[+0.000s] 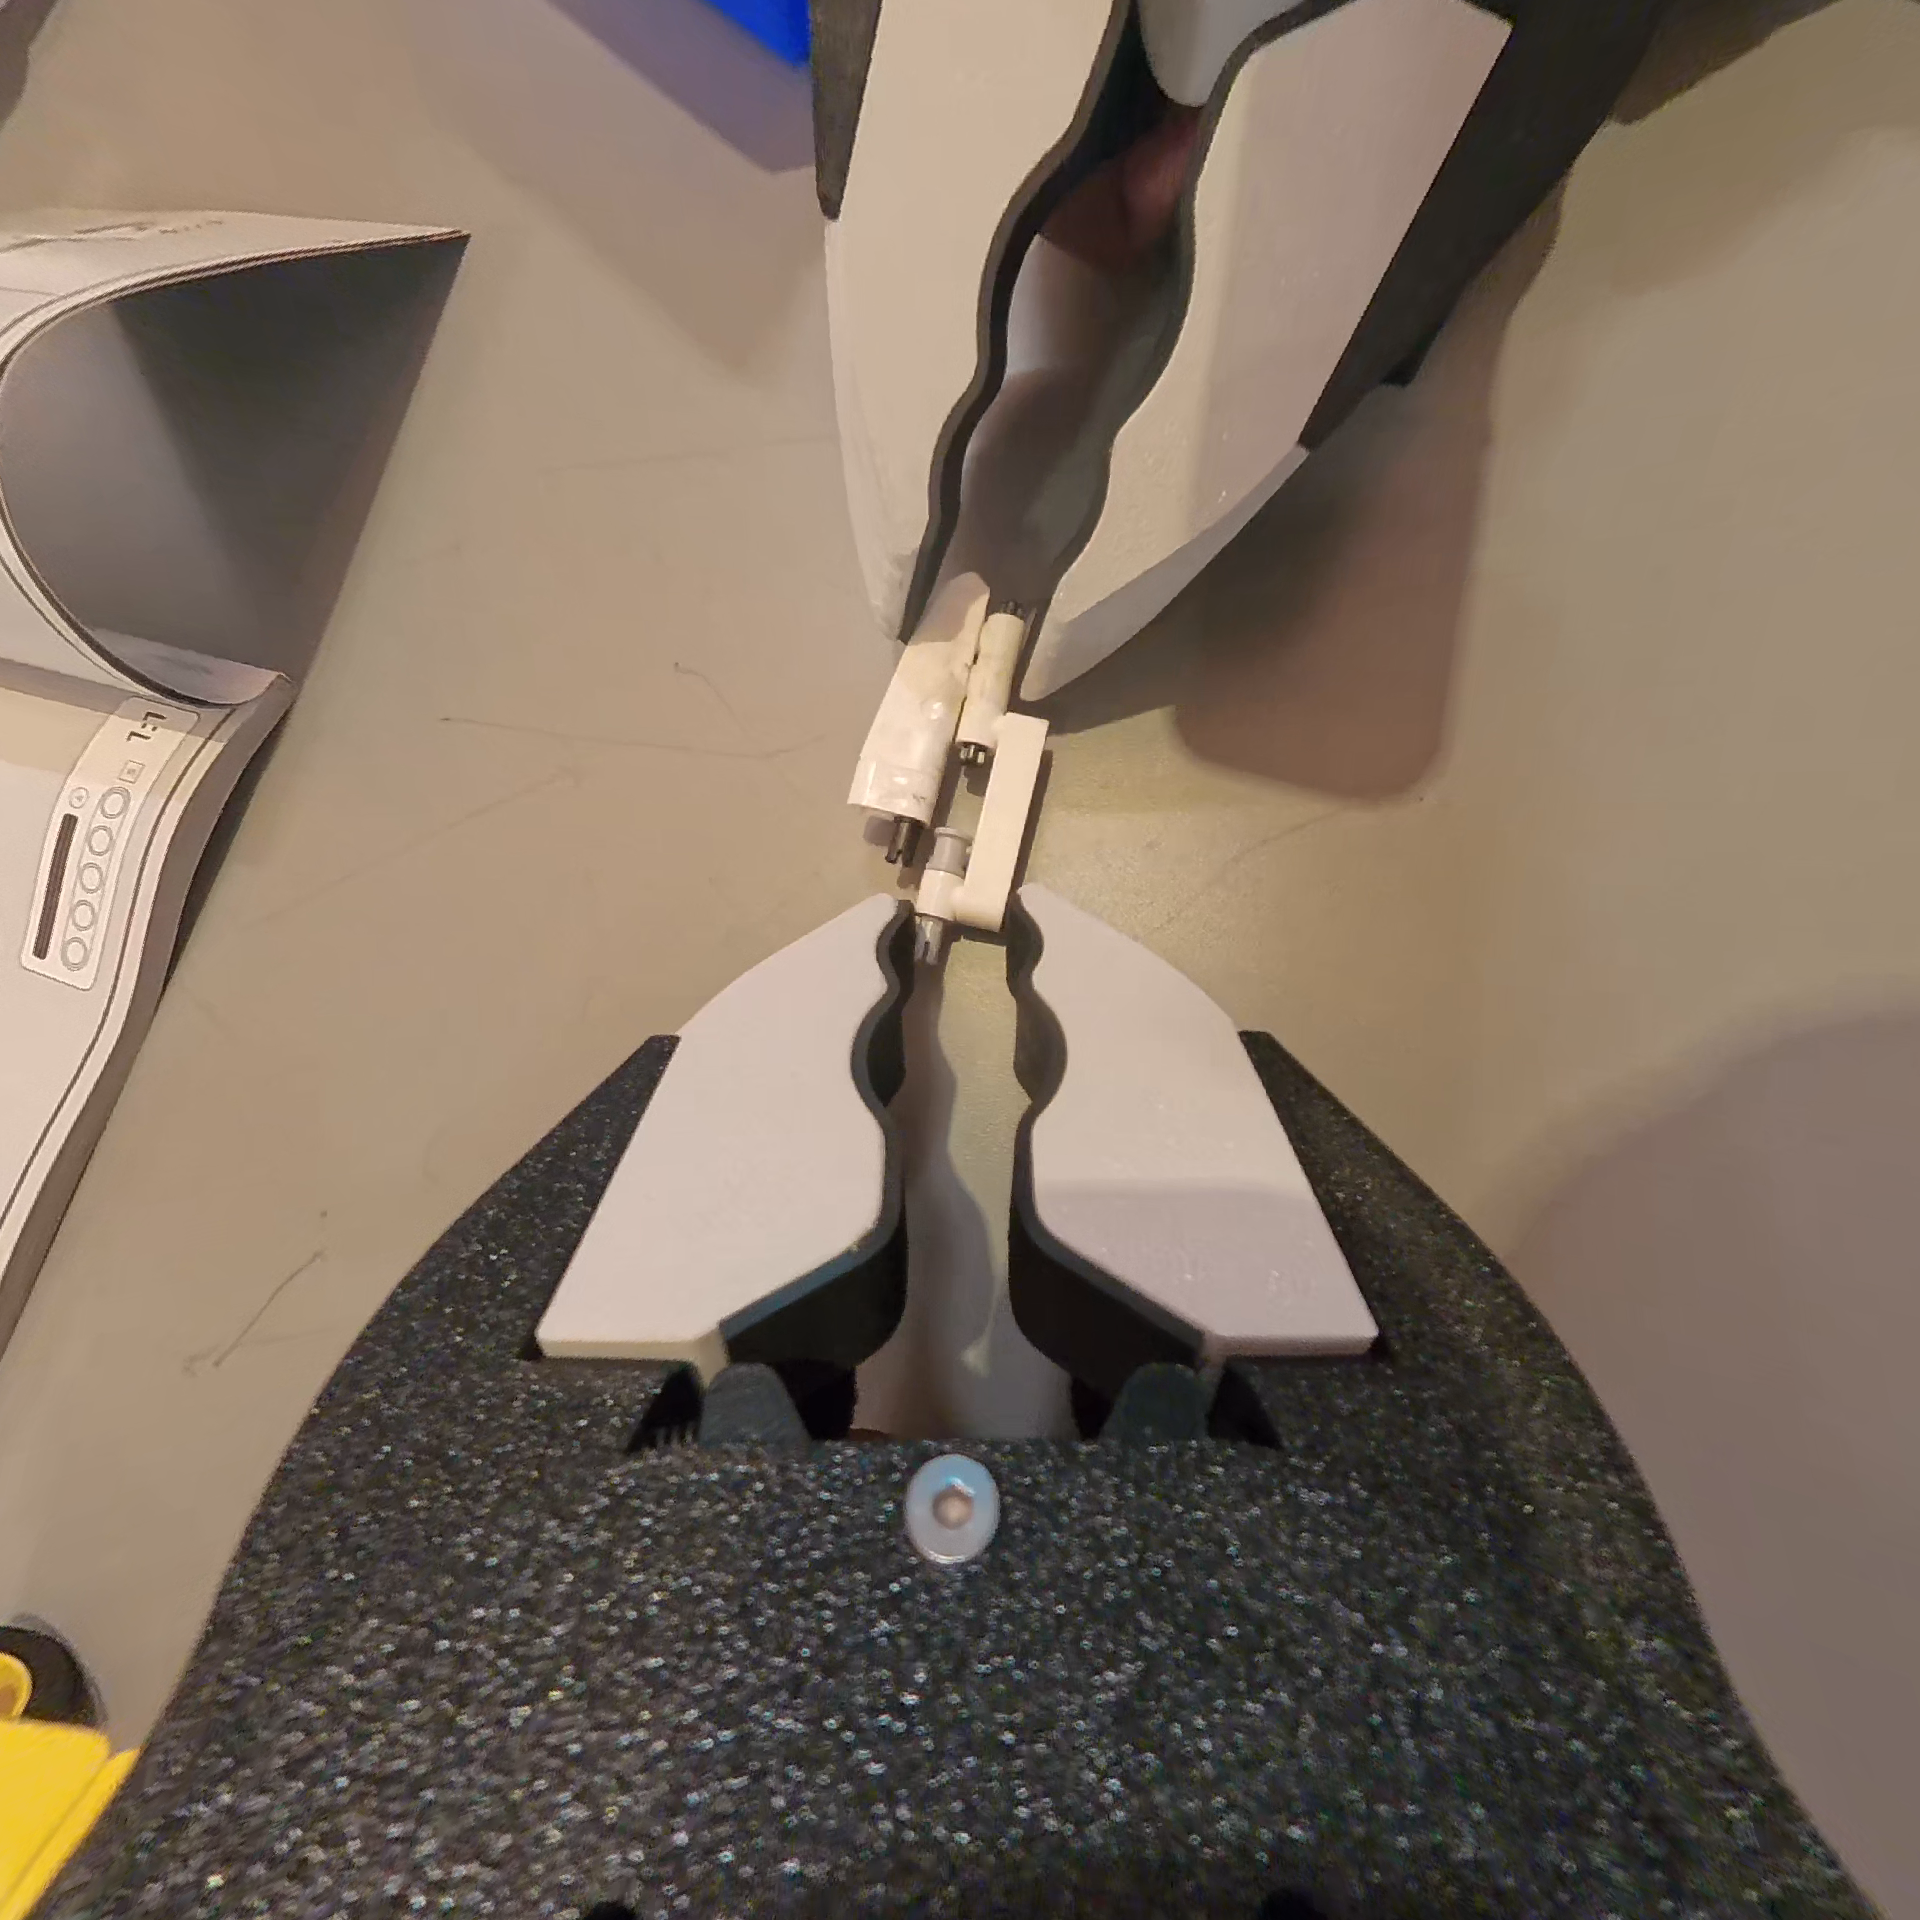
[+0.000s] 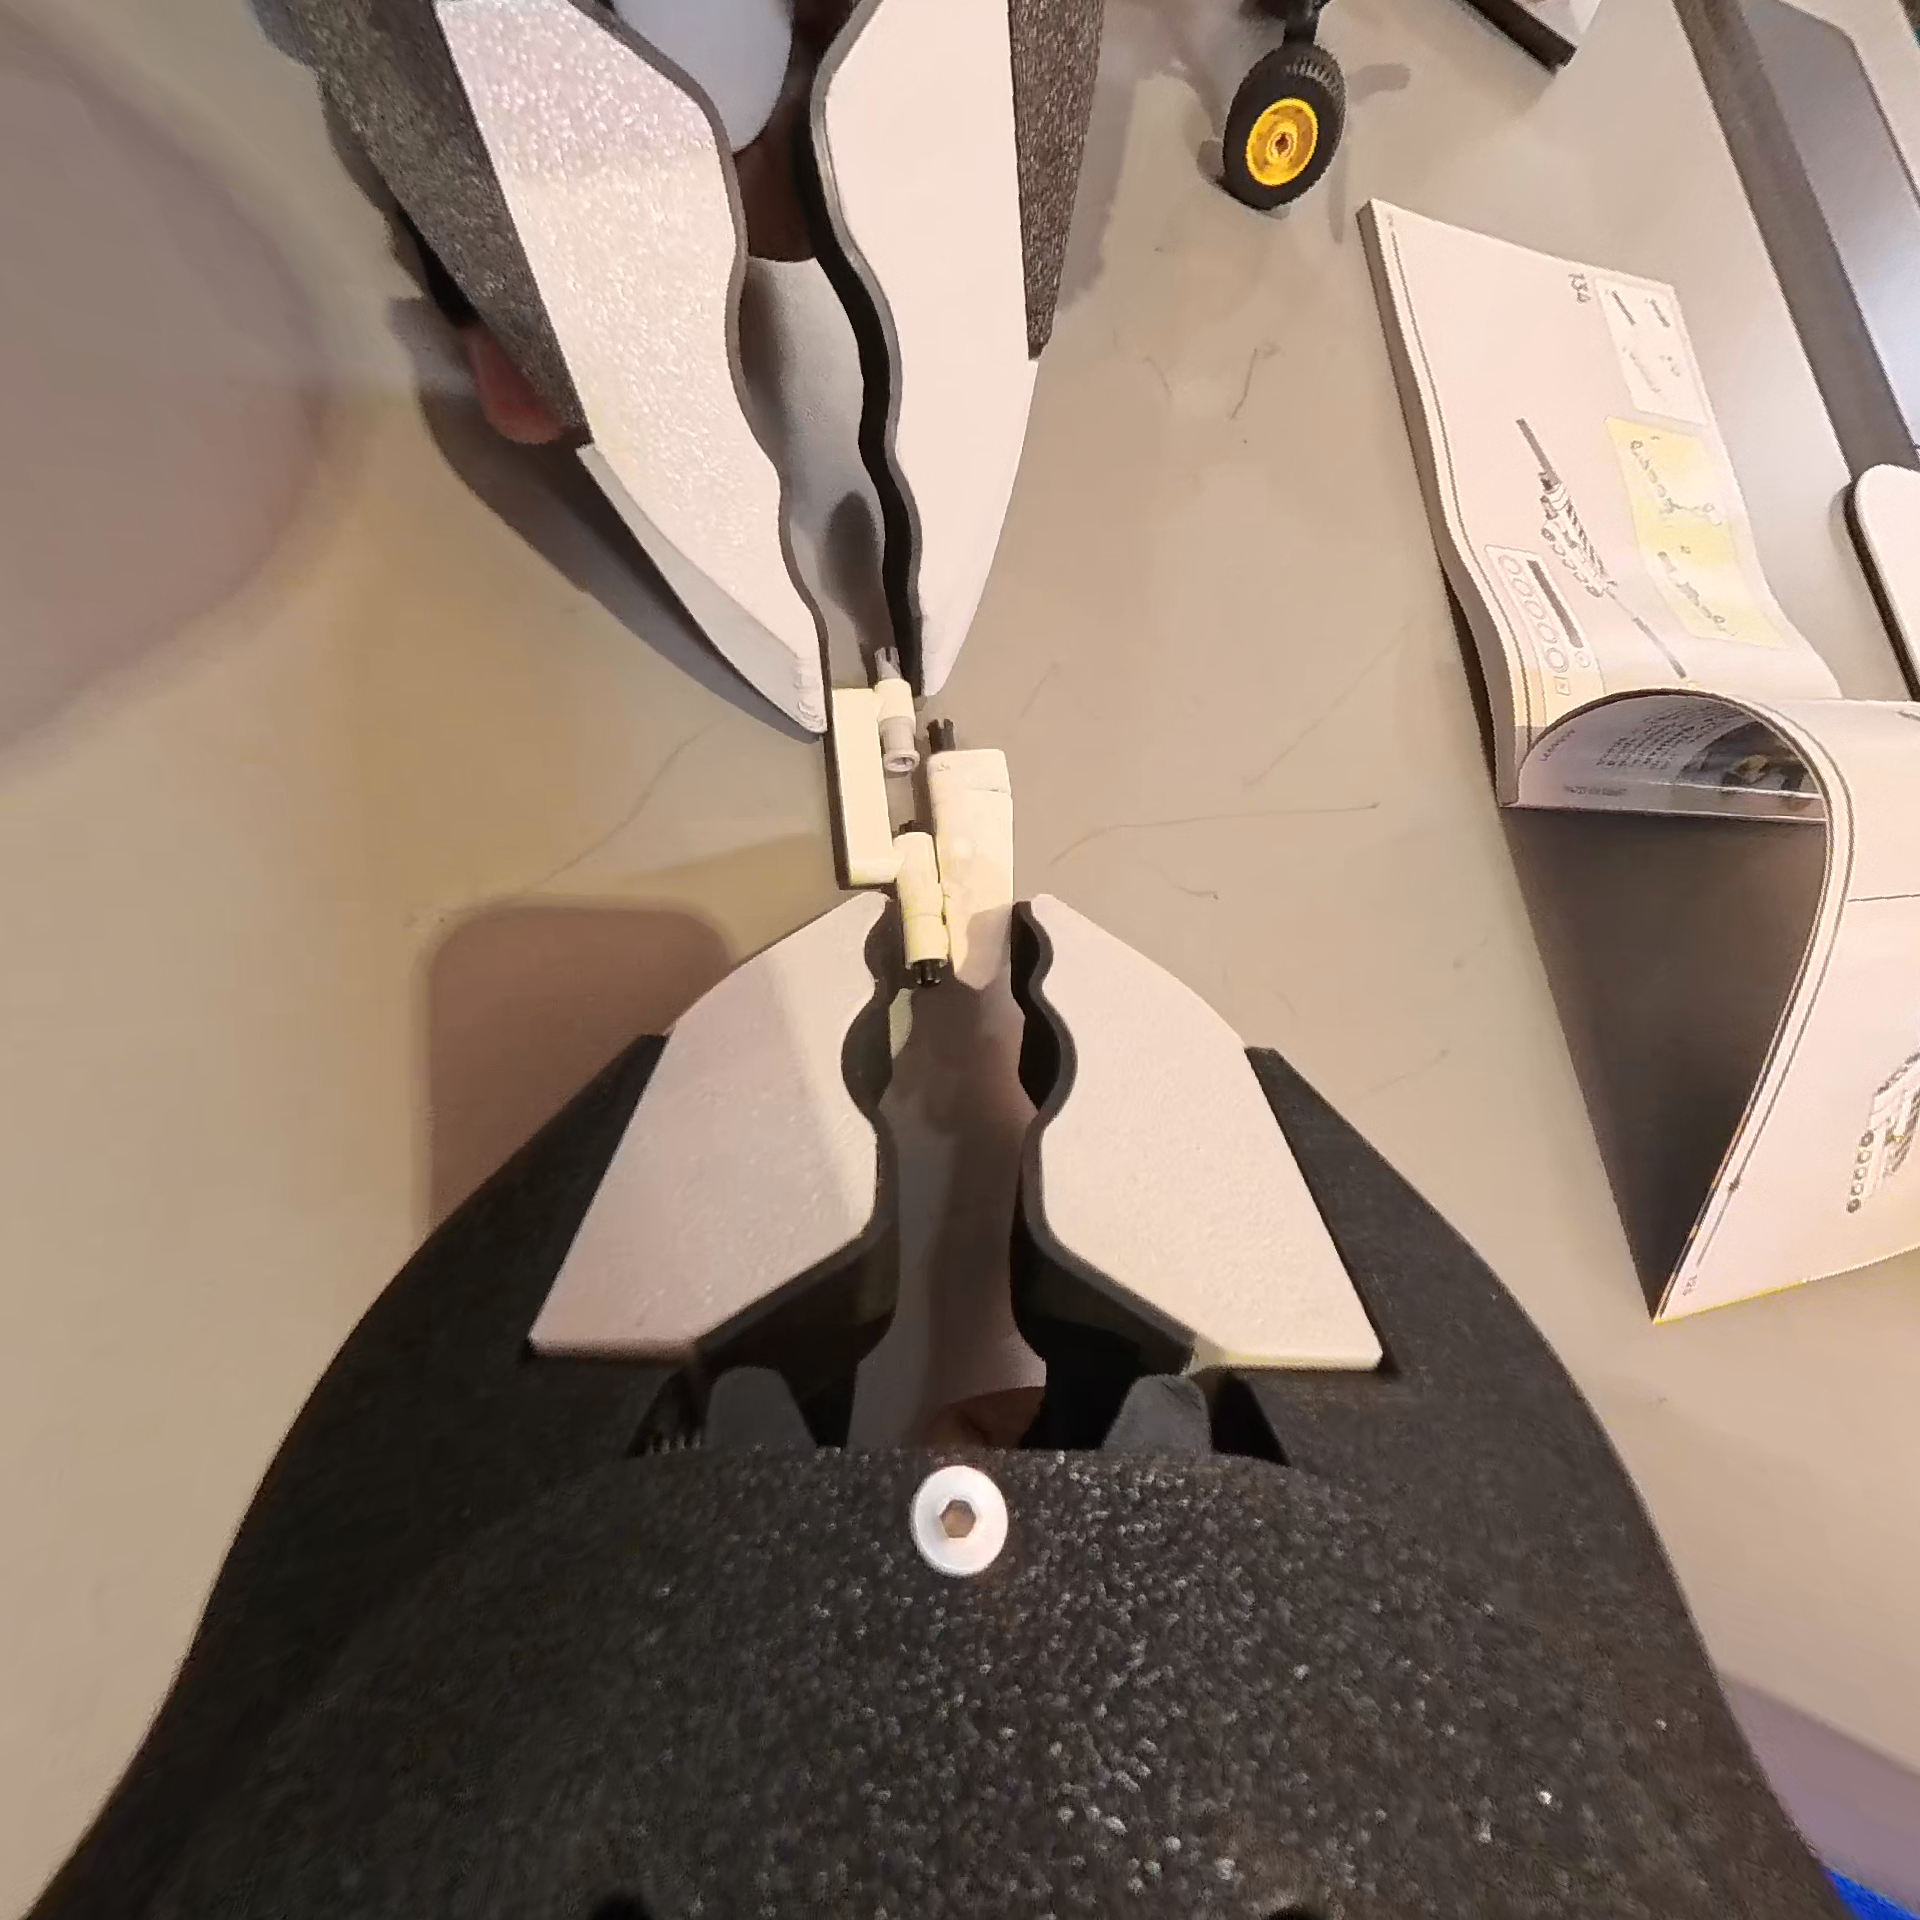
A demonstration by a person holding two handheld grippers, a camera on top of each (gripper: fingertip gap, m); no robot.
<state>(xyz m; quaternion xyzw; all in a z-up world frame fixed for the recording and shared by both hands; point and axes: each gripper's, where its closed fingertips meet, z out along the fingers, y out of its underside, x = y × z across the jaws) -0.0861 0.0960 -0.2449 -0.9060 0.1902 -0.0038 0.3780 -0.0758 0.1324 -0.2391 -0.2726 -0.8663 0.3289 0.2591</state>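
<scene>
A small white brick assembly (image 1: 1013, 805) hangs above the table between my two grippers, which face each other tip to tip. It is a short white beam with a connector at each end, small grey and black pins, and a white panel piece (image 1: 904, 738) alongside. My left gripper (image 1: 961, 914) is shut on the end with the grey pin (image 1: 928, 940). My right gripper (image 2: 951, 920) is shut on the other end, over the cream connector (image 2: 923, 925) and the white panel piece (image 2: 977, 831). Each gripper also shows in the other's view, the right one (image 1: 982, 644) and the left one (image 2: 873, 686).
An open instruction booklet (image 1: 156, 520) lies to one side and also shows in the right wrist view (image 2: 1610, 623). A black wheel with a yellow hub (image 2: 1283, 135) stands beyond it. Yellow pieces (image 1: 42, 1766) sit at the lower left. The table (image 1: 520, 935) is grey. My right fingertips sit around 5 centimeters from my left ones.
</scene>
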